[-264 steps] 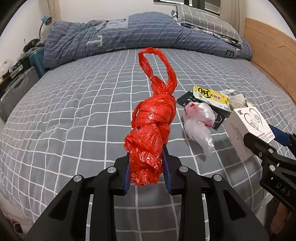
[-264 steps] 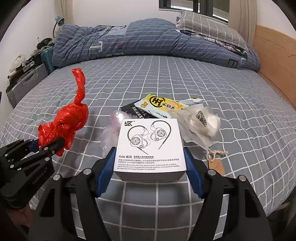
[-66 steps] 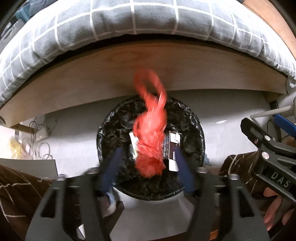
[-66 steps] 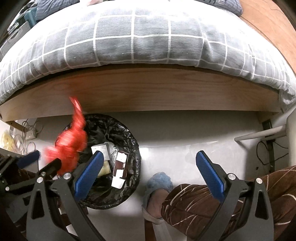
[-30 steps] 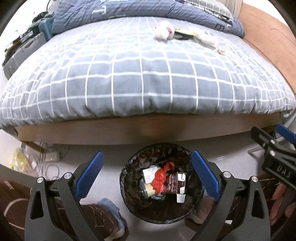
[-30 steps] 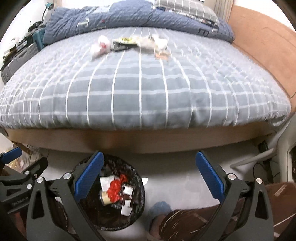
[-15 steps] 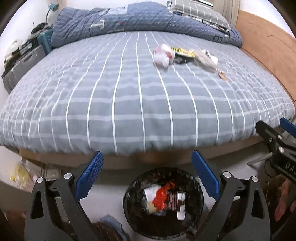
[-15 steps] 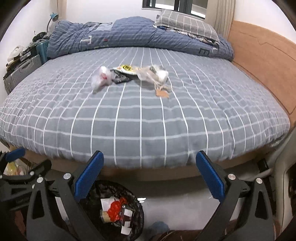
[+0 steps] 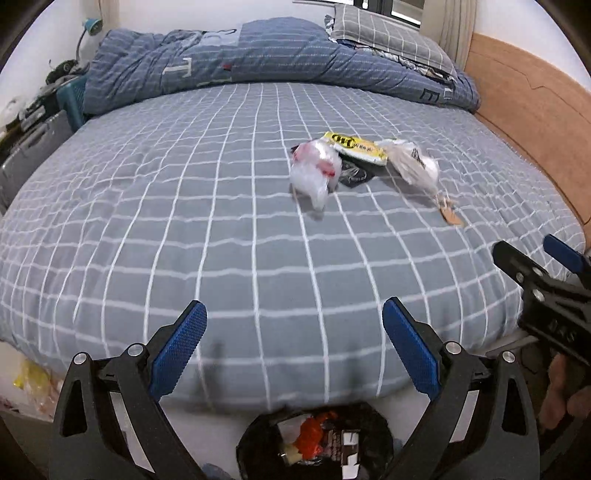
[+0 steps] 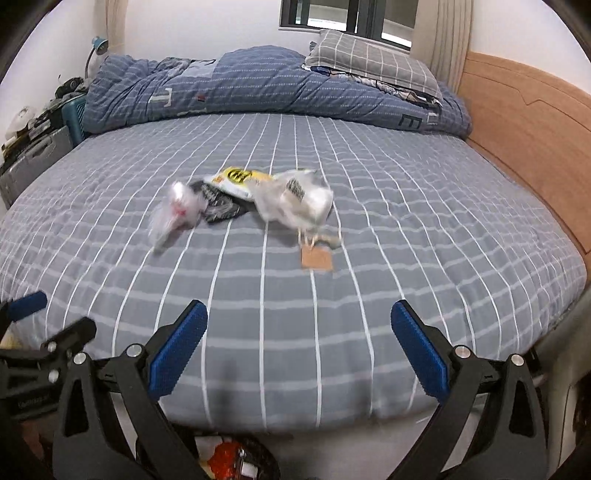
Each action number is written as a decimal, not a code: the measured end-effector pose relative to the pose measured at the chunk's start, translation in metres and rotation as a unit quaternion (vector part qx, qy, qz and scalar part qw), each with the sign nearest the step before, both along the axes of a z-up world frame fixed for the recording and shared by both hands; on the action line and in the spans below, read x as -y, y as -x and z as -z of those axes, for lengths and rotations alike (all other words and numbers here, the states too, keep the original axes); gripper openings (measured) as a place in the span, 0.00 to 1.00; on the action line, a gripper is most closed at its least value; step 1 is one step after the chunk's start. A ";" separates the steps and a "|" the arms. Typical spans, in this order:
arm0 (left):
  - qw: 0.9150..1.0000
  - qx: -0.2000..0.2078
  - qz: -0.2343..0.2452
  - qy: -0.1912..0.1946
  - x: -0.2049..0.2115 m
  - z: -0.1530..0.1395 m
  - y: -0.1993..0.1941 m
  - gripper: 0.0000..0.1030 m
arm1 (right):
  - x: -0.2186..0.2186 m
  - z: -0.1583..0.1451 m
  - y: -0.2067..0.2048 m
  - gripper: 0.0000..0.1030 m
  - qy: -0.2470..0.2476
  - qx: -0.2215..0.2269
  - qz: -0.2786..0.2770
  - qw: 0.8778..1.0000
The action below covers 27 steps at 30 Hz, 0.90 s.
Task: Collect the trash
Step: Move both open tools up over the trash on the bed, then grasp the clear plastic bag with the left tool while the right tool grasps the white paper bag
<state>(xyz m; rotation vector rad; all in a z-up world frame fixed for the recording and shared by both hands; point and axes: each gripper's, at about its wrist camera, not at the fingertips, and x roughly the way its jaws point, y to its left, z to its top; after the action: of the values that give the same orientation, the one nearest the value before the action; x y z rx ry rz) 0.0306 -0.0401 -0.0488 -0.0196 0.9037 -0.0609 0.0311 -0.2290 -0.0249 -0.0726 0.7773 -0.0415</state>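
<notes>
Trash lies in a cluster on the grey checked bed: a clear plastic bag with red marks [image 9: 313,170] [image 10: 176,210], a yellow snack packet [image 9: 354,147] [image 10: 238,179], a black wrapper [image 9: 351,173] [image 10: 221,206], a clear bag holding something white [image 9: 415,166] [image 10: 295,201] and a brown tag [image 9: 451,215] [image 10: 317,258]. My left gripper [image 9: 293,345] is open and empty at the bed's near edge. My right gripper [image 10: 298,345] is open and empty too. A black-lined bin [image 9: 255,443] [image 10: 266,461] below the bed edge holds the red bag [image 9: 314,435] [image 10: 223,459] and a box.
A blue duvet [image 9: 236,59] and grey pillow [image 9: 384,33] lie at the far side of the bed. A wooden headboard [image 9: 532,122] runs along the right. Cases and clutter [image 9: 33,125] stand on the left. The right gripper shows in the left wrist view [image 9: 543,291].
Both grippers have let go of the red bag and the box, which now lie in the bin. Over the last second both have lifted and tilted up from the bin toward the bed.
</notes>
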 end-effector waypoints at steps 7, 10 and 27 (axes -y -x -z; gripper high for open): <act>1.000 0.013 0.001 -0.016 0.007 -0.004 -0.044 0.91 | 0.002 -0.001 -0.055 0.93 -0.004 -0.008 0.000 1.000; 1.000 0.013 -0.001 -0.016 0.008 -0.004 -0.064 0.91 | 0.002 -0.002 -0.077 0.93 -0.004 -0.005 -0.001 1.000; 1.000 -0.021 0.003 -0.022 0.022 0.023 -0.181 0.91 | 0.025 0.037 -0.193 0.85 -0.043 -0.060 0.022 0.997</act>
<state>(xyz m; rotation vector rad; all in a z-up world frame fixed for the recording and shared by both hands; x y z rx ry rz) 0.2115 -0.0621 -0.0722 0.0227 0.9468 -0.0462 0.2238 -0.2536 -0.0623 0.0241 0.8990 -0.0461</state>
